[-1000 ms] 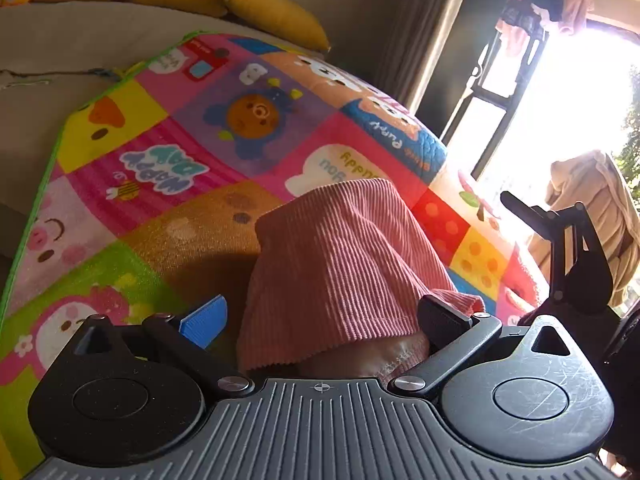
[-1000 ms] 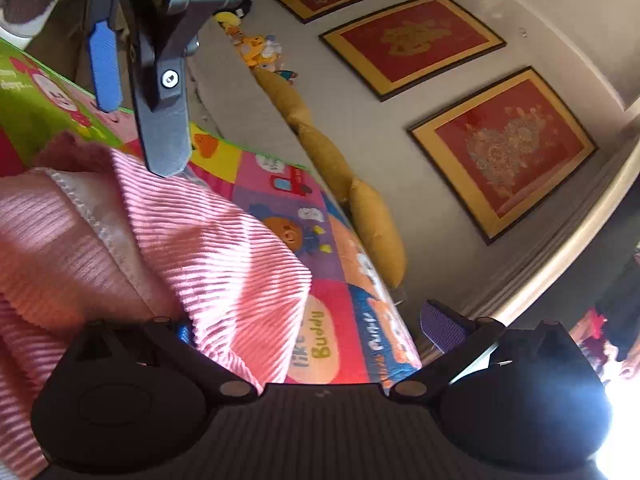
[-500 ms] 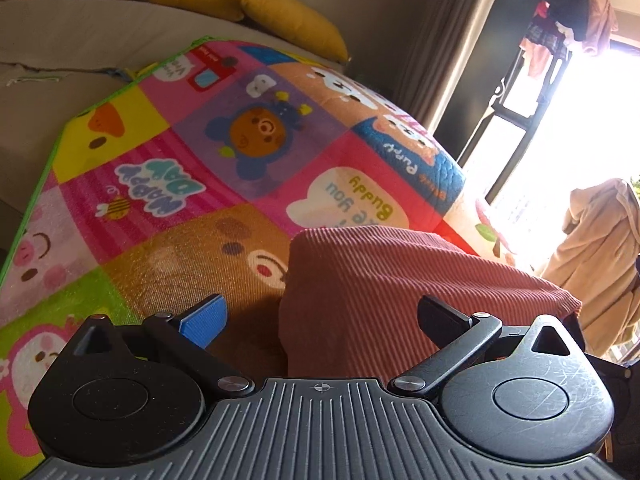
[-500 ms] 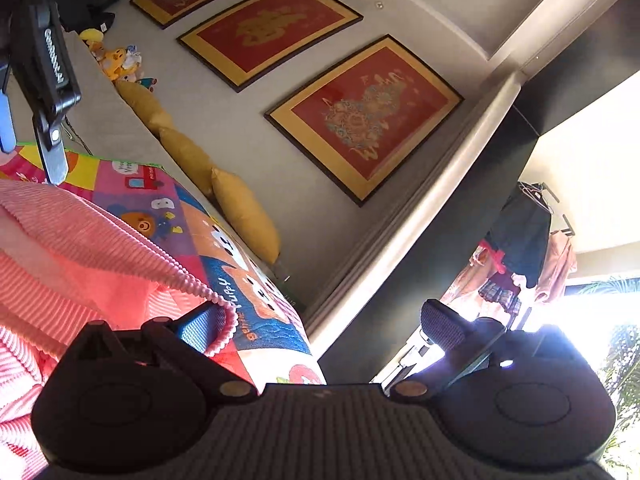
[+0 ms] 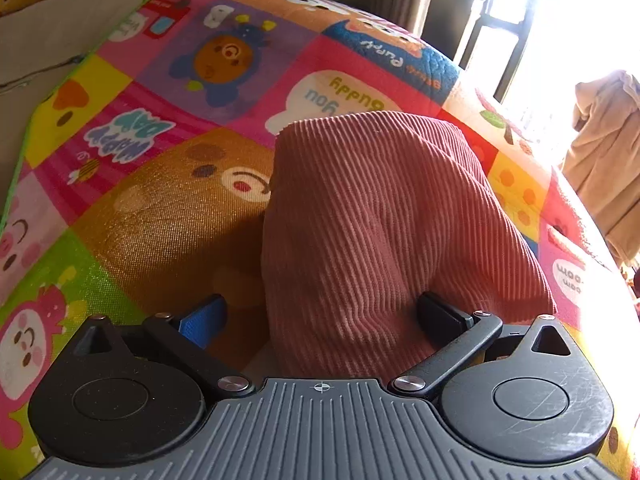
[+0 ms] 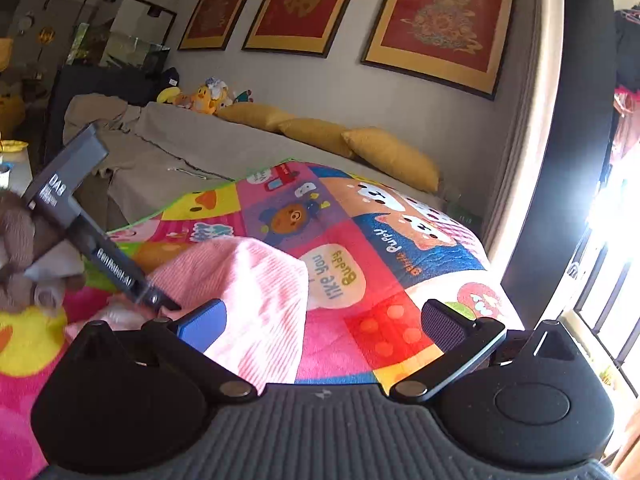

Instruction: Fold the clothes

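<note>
On the mat point(image 5: 160, 216) lay the pink garment point(image 5: 384, 232), bunched between the spread fingers of the left gripper point(image 5: 320, 316), which gripped nothing. Just right of it, the right gripper point(image 6: 324, 320) stood wide, holding nothing.

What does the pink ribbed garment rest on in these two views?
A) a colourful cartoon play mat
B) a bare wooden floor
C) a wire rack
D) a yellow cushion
A: the pink ribbed garment lies on the colourful cartoon play mat, whose animal squares show all round it in both wrist views.
</note>
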Tool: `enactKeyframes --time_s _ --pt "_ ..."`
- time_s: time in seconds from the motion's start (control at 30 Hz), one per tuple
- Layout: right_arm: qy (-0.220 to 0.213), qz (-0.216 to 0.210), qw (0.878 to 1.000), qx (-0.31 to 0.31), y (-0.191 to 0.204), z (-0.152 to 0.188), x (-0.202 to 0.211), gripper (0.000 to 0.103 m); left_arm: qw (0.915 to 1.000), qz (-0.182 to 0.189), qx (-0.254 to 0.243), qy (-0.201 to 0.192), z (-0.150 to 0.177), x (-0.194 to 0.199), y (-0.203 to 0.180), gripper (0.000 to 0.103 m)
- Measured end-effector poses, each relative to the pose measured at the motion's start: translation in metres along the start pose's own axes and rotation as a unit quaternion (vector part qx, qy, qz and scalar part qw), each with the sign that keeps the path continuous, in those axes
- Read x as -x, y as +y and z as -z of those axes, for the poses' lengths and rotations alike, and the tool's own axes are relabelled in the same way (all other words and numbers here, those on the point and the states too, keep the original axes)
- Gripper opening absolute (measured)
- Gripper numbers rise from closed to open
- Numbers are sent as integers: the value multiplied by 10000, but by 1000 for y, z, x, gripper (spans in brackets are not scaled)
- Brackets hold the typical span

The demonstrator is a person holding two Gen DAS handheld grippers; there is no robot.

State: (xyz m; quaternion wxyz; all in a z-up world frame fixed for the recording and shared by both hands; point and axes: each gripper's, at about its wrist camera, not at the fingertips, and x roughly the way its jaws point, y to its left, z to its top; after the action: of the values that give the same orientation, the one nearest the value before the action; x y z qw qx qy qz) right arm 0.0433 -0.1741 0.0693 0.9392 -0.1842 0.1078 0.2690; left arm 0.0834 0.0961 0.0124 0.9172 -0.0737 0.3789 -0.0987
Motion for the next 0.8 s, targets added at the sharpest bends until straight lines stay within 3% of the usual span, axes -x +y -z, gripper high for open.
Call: enactKeyframes --time_s 0.17,0.33,0.4,0.5,0.57,0.73,0.8 --pt "566 -94 9976 -375 4 -30 -88 103 9999 4 -140 30 2 3 -3 103" --pt "1928 373 9801 -283 10 9 -178 103 9982 556 -185 112 7 25 8 103" --pt "1981 352 9786 -433 4 29 -182 103 9966 824 61 -52 2 37 20 103" --pt "2083 259 9756 -646 -5 35 -174 103 9934 925 585 -345 -16 41 39 103" --pt "2057 293 9777 -298 -1 39 -169 103 9911 909 899 -384 -29 29 47 103" --pt "1971 365 9796 149 2 40 -150 103 9846 1049 1399 63 -40 -16 49 103" --pt "1824 244 9829 95 -2 35 -136 103 9736 1534 1667 265 -36 -27 48 103"
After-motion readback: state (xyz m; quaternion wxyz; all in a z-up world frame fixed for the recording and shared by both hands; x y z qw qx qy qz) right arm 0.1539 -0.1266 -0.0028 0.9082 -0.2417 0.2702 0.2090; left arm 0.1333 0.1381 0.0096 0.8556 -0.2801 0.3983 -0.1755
